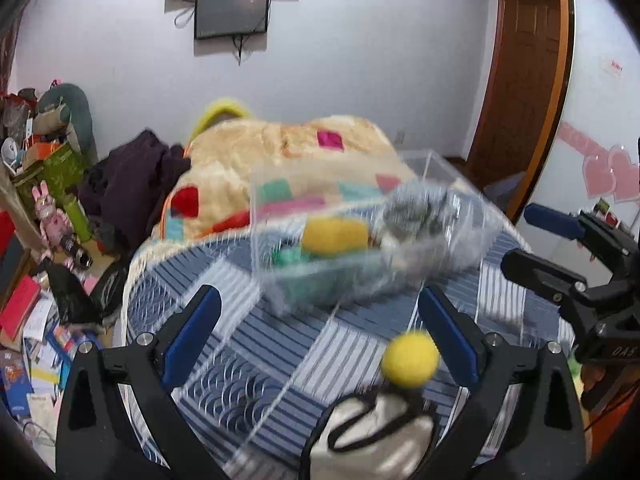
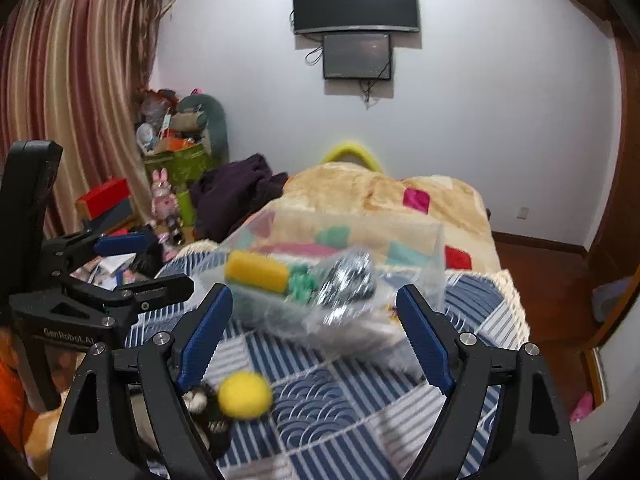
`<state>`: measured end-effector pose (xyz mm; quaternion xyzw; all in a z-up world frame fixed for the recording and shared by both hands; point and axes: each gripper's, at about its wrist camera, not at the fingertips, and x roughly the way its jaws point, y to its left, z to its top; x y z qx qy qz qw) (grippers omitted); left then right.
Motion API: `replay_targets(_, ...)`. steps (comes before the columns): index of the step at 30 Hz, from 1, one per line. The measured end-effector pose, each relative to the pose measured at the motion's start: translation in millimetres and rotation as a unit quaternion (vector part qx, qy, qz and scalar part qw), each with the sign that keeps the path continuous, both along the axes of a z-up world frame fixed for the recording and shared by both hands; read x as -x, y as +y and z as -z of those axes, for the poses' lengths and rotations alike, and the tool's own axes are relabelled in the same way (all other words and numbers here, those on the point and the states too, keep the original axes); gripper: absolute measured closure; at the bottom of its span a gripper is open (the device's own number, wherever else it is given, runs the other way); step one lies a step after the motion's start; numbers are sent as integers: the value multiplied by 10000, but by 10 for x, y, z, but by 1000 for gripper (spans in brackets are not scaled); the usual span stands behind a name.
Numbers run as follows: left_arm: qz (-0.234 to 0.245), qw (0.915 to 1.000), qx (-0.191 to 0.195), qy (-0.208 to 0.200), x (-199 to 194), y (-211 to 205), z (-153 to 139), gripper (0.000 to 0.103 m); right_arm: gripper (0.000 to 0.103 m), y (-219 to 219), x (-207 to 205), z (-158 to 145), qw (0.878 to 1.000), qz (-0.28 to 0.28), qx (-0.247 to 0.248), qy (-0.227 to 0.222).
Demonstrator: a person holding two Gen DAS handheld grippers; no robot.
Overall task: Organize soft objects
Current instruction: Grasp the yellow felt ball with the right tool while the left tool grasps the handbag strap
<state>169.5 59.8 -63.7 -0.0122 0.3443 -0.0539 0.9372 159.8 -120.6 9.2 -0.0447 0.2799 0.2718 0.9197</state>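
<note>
With both our left tongs [image 1: 320, 332] and right tongs [image 2: 314, 334] spread wide and empty, the yellow ball [image 1: 410, 359] lies on the bed [image 1: 248, 344] at our left tongs' four o'clock, nearer them, short of the clear bin [image 1: 360, 240].

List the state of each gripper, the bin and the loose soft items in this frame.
Left gripper: open, empty.
Right gripper: open, empty.
Clear plastic bin: on the bed, open-topped, holding items.
Yellow sponge: inside the bin.
Yellow ball: outside the bin, on the quilt.
</note>
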Motion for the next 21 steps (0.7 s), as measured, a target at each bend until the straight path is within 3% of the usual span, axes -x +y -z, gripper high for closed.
replay_targets(8, 83, 9969, -48, 775, 183, 53, 595, 3, 22, 155, 94, 471, 9969, -375, 147, 673)
replay_targets(16, 229, 9933, 143, 1121, 284, 53, 944, 5, 48, 345, -10, 849, 9881, -647, 202, 1378)
replay_targets(18, 282, 9923, 295, 1167, 275, 64, 972, 20, 61, 372, -16, 903, 9844, -821, 112, 1552)
replay_targets(20, 263, 9932, 268, 1101, 284, 59, 971, 26, 65, 393, 17, 911, 9839, -874, 93, 1553)
replay_targets(21, 315, 9934, 269, 1071, 297, 49, 980, 34, 66, 397, 42, 899, 9848, -866, 120, 1500)
